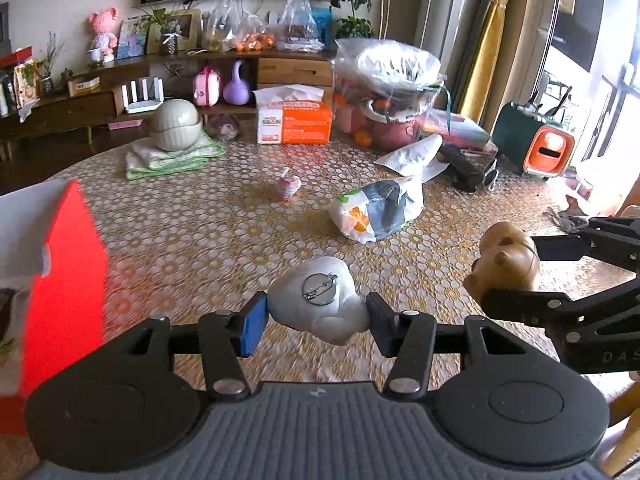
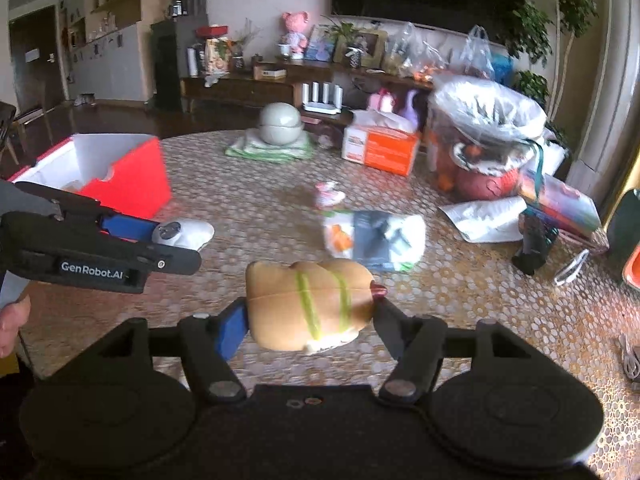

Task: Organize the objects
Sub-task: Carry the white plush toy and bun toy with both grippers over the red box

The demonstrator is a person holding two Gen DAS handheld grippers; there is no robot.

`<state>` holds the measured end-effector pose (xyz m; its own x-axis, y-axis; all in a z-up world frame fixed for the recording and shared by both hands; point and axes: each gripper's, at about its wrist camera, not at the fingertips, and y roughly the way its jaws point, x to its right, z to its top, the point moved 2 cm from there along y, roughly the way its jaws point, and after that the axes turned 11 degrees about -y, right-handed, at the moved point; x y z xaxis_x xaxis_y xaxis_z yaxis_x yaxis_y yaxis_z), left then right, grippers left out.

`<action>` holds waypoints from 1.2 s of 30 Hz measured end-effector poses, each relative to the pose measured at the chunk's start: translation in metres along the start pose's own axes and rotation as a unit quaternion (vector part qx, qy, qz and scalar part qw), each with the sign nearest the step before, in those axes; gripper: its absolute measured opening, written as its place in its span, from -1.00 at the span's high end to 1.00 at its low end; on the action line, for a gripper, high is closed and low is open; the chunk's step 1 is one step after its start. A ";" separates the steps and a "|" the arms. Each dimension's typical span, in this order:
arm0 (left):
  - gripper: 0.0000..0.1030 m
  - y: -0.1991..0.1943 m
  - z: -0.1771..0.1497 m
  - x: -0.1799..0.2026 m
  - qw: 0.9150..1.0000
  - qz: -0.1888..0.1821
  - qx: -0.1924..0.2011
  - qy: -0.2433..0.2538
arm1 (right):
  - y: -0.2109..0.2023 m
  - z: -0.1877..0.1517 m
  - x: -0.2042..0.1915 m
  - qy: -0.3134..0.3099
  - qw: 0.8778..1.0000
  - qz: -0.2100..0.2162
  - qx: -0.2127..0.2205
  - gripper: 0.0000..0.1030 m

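Note:
My left gripper [image 1: 318, 320] is shut on a white soft brooch [image 1: 316, 300] with a round metal pin on its back, held just above the patterned table [image 1: 200, 232]. In the right wrist view the same white brooch [image 2: 184, 233] shows in the left gripper [image 2: 160, 248] at the left. My right gripper [image 2: 308, 320] is shut on a tan hot-dog toy [image 2: 308, 304] with green stripes. The left wrist view shows that tan toy [image 1: 506, 262] between the right gripper's fingers [image 1: 520, 300] at the right. A red box [image 2: 120, 176] with a white inside stands open at the left.
On the table lie a small pink cup [image 1: 287, 186], a printed plastic bag [image 1: 378, 210], an orange tissue box [image 1: 294, 120], a lidded pale bowl on folded cloths [image 1: 176, 124], a plastic-covered tub [image 1: 388, 96] and sunglasses [image 1: 490, 174]. A person's hand [image 2: 12, 320] shows at the left.

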<state>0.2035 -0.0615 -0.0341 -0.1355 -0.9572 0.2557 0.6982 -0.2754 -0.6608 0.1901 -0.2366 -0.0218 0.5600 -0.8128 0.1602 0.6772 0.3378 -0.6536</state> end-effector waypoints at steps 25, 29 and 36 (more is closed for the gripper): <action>-0.02 -0.152 -0.013 -0.129 0.995 0.063 0.058 -0.042 | -0.012 0.086 -0.163 -0.119 0.989 0.068 0.052 -0.30; -0.02 -0.162 -0.011 -0.152 0.993 0.081 0.065 -0.050 | -0.003 0.103 -0.187 -0.140 0.985 0.078 0.060 -0.30; -0.04 -0.175 -0.003 -0.192 0.989 0.115 0.077 -0.056 | 0.022 0.132 -0.224 -0.177 0.979 0.079 0.064 -0.30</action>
<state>0.1052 0.1699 0.0297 0.1122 -0.9749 0.1925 0.8012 -0.0259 -0.5979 0.1429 0.0153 0.0257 0.7774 -0.5379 0.3261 0.6106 0.5208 -0.5966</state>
